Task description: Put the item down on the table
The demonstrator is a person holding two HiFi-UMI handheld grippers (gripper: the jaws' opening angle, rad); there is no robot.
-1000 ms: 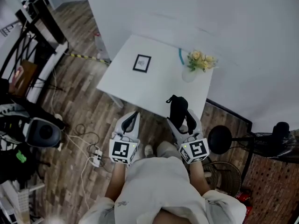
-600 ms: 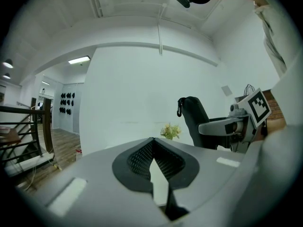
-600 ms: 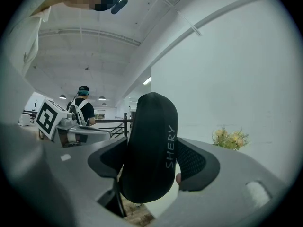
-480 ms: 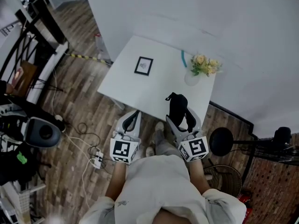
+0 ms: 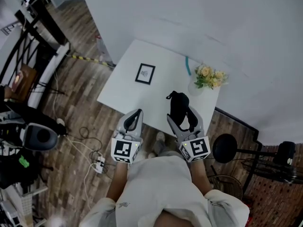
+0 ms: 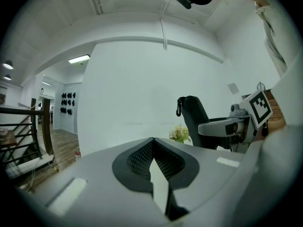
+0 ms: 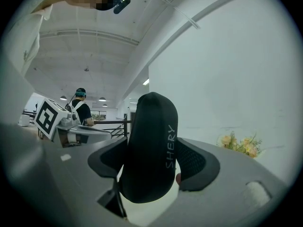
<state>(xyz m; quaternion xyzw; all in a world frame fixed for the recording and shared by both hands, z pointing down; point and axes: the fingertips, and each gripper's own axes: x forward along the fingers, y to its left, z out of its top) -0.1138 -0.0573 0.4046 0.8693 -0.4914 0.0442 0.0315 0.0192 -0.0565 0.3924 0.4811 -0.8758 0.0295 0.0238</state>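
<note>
My right gripper is shut on a black oval case, which stands upright between the jaws above the near edge of the white table. The right gripper view shows the black case filling the middle, with "SHERY" printed along its side. My left gripper hangs over the floor just short of the table's near edge. In the left gripper view its jaws meet with nothing between them, and my left gripper points level toward the wall.
On the table lie a small framed picture, a teal strip and a vase of pale flowers. A black round stool stands right of the table. Cables and a power strip lie on the wooden floor at left.
Both grippers have moved forward toward the table with the case still held. The case now sits over the table's near edge.
</note>
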